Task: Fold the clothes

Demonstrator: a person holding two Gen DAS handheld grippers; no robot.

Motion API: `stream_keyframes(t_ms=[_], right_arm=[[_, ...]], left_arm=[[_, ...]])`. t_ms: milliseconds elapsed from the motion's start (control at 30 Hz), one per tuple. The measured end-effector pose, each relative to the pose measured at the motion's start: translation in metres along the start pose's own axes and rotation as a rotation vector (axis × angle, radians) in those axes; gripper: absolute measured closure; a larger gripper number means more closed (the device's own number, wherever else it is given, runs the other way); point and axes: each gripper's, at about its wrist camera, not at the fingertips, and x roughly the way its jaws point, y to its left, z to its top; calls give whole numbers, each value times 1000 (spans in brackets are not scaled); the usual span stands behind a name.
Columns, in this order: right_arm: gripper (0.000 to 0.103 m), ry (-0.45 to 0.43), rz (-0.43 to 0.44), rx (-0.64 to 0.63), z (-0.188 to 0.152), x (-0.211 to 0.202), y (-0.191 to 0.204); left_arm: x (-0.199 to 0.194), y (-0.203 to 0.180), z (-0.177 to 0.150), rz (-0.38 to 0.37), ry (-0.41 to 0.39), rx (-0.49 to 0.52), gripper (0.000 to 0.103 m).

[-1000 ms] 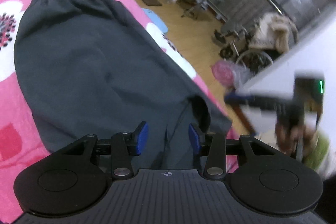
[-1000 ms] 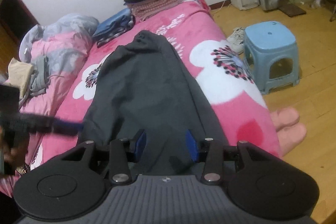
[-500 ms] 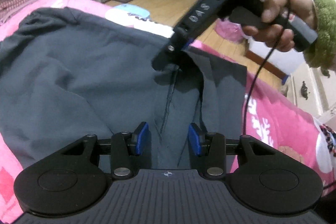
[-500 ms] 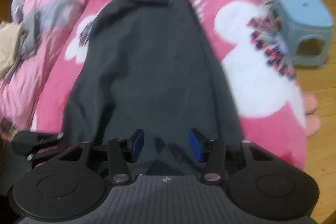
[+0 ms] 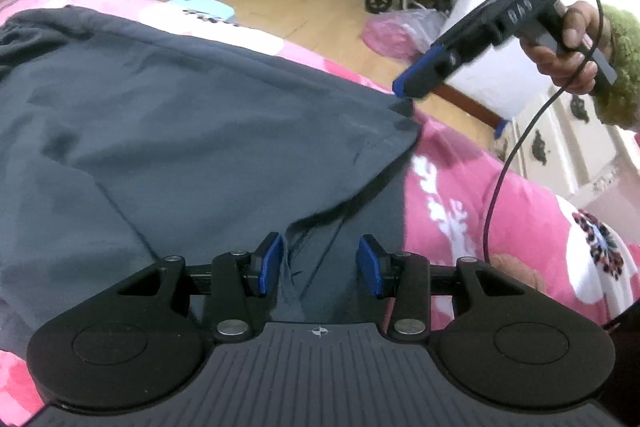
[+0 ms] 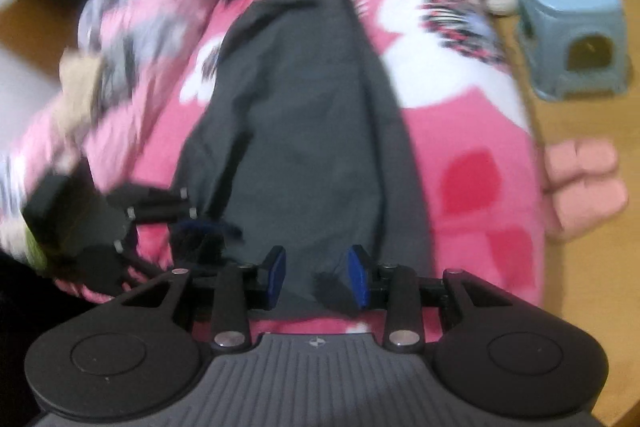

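dark grey cloth: garment (image 5: 192, 131) spread flat along the pink bed (image 5: 500, 195), near corner reaching the bed's edge
left claw (image 5: 319, 266): blue pads apart, straddling a raised crease at the near hem, not pinching it
right claw (image 6: 316, 277): pads apart over the near hem in its own blurred view; jaws just been closing, cloth below them but not clamped
right claw seen from left view: tip just above the garment's far corner, touching or not cannot be told
risk, left: closing on one layer only, so the fold drags unevenly
risk, right: fast sweep missing the corner, or bunching it off the bed's edge
risk, cable (image 5: 516, 155): loose lead catching the cloth
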Motion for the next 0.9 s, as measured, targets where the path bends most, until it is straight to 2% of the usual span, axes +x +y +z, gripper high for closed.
stream_keyframes(t_ms=[133, 267, 333, 600, 633, 767, 800, 900], right_arm=[[64, -137, 30, 202, -10, -14, -30], [64, -178, 59, 293, -9, -8, -45], [64, -162, 47, 272, -5, -1, -42], [67, -57, -96, 106, 2, 28, -14], [70, -52, -101, 93, 1, 31, -12], [98, -37, -131, 59, -3, 36, -5], [102, -47, -135, 52, -3, 34, -4], [102, -99, -152, 21, -3, 21, 4]], left_arm=[[5, -17, -4, -11, 28, 27, 61], [10, -29, -6, -13, 63, 44, 61], [11, -34, -7, -16, 73, 52, 61], [6, -46, -11, -58, 90, 24, 61], [5, -46, -11, -59, 88, 15, 61], [0, -44, -7, -47, 54, -19, 61], [-2, -43, -6, -41, 41, -26, 61], [-8, -36, -2, -29, -2, -66, 61]])
